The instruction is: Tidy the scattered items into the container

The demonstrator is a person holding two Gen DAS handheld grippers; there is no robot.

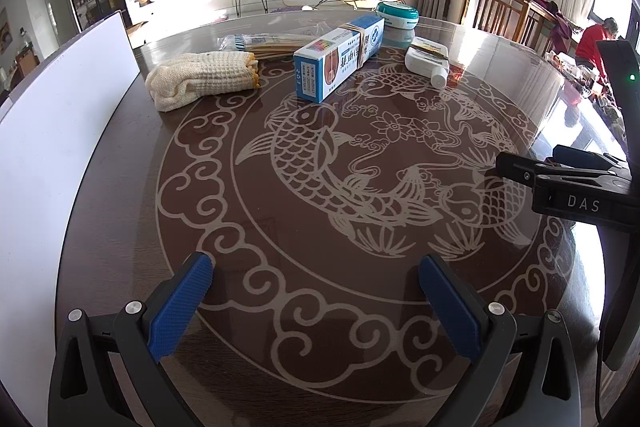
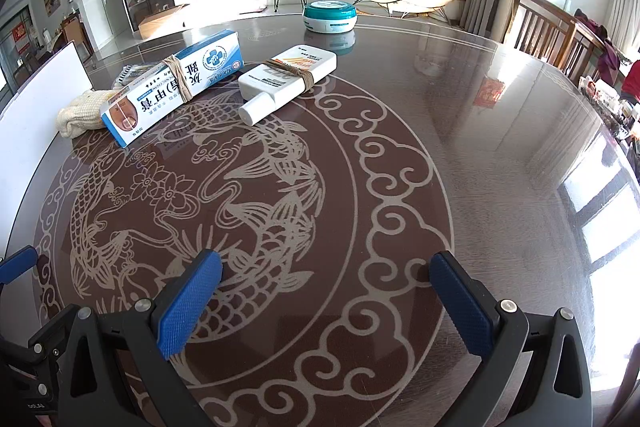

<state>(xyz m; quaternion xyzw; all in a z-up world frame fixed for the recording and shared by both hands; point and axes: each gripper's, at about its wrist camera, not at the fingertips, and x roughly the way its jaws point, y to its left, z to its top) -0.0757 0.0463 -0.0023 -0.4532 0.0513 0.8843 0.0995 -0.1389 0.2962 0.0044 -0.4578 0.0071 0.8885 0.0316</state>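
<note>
Your left gripper (image 1: 314,281) and right gripper (image 2: 326,279) both hover low over the near part of the round glass-topped bench (image 1: 320,227), each with its blue-padded fingers (image 1: 180,307) spread wide and holding nothing. The right gripper also shows at the right edge of the left wrist view, above the bench's right side.

The scattered items lie toward the far side of the bench. A pair of cream knitted gloves (image 1: 200,79) rests near the far-left edge, close to the white container (image 1: 60,147), whose tall wall runs along the left edge. Just behind the gloves lies a bundle of thin sticks (image 1: 264,45) with a blue-striped end. A blue-and-white carton (image 1: 340,57), bound with a rubber band, lies flat near the far middle of the bench, one end pointing toward you. To its right, apart from it, a white bottle (image 2: 286,79) lies on its side, also banded, cap toward you. A round teal-lidded tub (image 2: 330,17) stands upright by the far edge, behind the bottle. None of these items is inside the container as far as its visible wall shows; its interior is hidden from both cameras.
</note>
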